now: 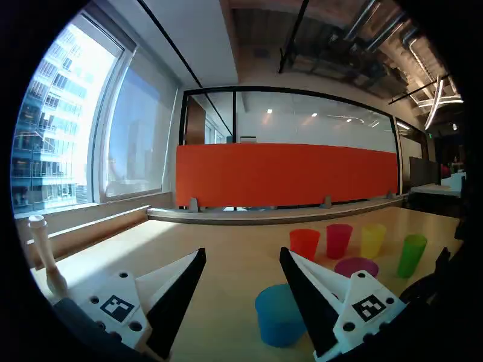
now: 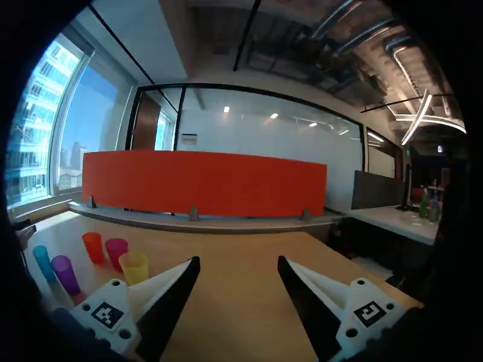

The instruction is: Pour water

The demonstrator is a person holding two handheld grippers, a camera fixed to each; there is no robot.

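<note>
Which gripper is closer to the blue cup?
Left. The blue cup sits right by the open fingers of the left gripper, just below the gap. From the right gripper, the cup stands farther off, away to the left of its view.

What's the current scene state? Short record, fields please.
surface: wooden table
left gripper: open, empty
right gripper: open, empty
nearest cup: blue cup, upright, close ahead of left gripper
other cups: orange cup, pink cup, yellow cup, green cup, purple cup, upright, farther back
water: cannot tell if any cup holds any
</note>
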